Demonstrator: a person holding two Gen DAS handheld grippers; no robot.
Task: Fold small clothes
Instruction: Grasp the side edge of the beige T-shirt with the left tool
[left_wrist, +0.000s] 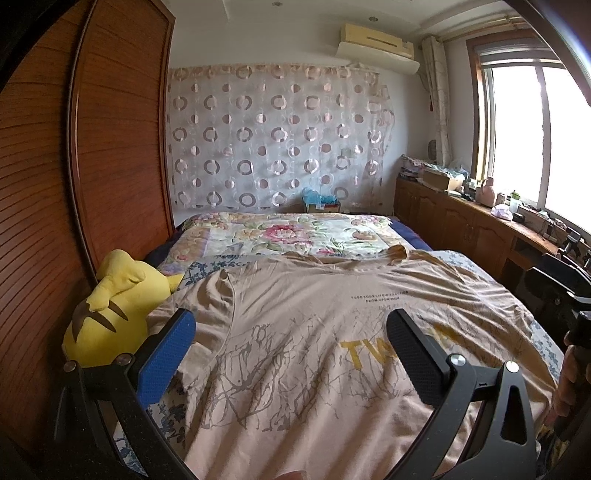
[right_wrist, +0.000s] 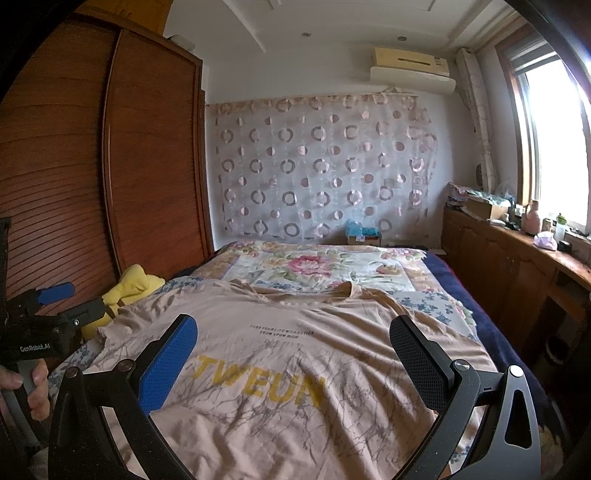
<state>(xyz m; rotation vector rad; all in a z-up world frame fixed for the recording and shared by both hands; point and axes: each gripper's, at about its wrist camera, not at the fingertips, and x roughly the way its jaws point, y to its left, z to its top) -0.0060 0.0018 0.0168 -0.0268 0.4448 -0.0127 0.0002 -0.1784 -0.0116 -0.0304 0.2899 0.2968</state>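
Note:
A beige T-shirt (left_wrist: 314, 332) with a grey branch print and yellow letters lies spread flat, face up, on the bed, collar at the far end. It also shows in the right wrist view (right_wrist: 295, 362). My left gripper (left_wrist: 291, 325) is open and empty, held above the shirt's lower left part. My right gripper (right_wrist: 293, 332) is open and empty above the shirt's lower middle. The left gripper's body (right_wrist: 44, 317) shows at the left edge of the right wrist view, held in a hand.
A yellow plush toy (left_wrist: 110, 310) lies at the bed's left edge against the wooden wardrobe (left_wrist: 110, 147). A floral quilt (left_wrist: 288, 236) covers the far half of the bed. A wooden cabinet (left_wrist: 461, 221) with clutter runs along the right under the window.

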